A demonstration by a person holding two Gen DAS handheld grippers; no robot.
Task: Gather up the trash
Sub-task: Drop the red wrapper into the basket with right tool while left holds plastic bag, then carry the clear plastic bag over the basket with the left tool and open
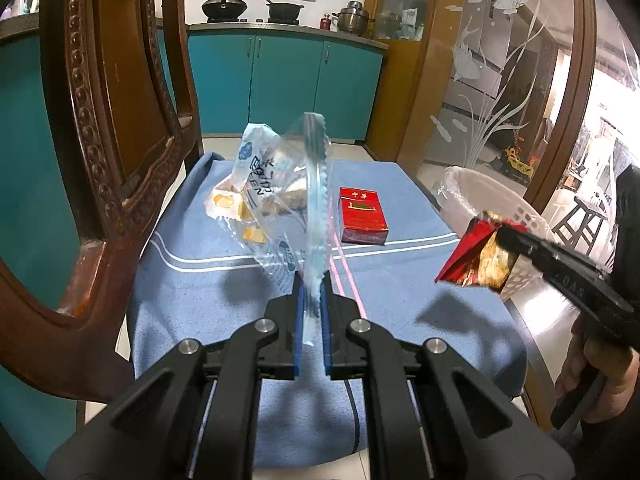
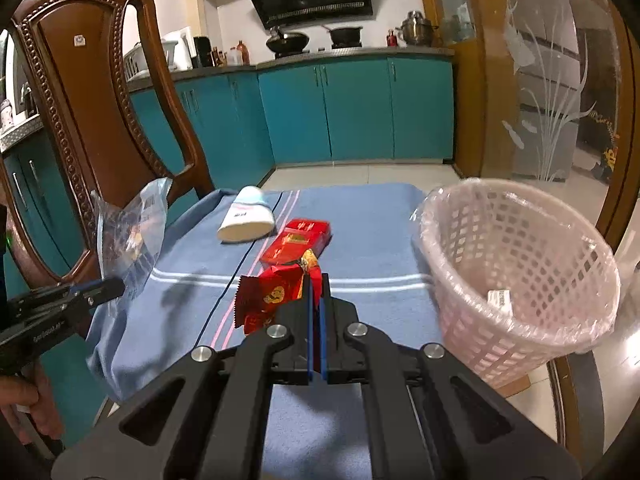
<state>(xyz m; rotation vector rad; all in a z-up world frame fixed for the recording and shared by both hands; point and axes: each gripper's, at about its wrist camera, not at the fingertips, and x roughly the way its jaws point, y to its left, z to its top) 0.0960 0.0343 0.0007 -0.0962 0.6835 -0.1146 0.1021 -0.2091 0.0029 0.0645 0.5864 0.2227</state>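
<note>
Both tongs loaded with trash, basket off the right edge of the tabletop.

Right tongs (image 2: 316, 280) pinch a red snack wrapper (image 2: 276, 296), pads nearly pressed together on it; the lined white wastebasket (image 2: 516, 272) sits just to their right at the tabletop's right edge, mouth tilted toward them. It looks like the right hand's drop comes first, a short swing rightward over the rim. Left tongs (image 1: 312, 280) are closed narrow on a clear zip bag (image 1: 280, 200), held upright by its seal strip, long axis pointing away from the camera; it hangs over the blue cloth (image 1: 200, 280) near the left edge, by the wooden chair (image 1: 100, 120), well apart from the basket. A red cigarette pack (image 1: 362, 216) and a white tube (image 2: 248, 222) lie mid-cloth, ungripped, between the two tongs' loads.
</note>
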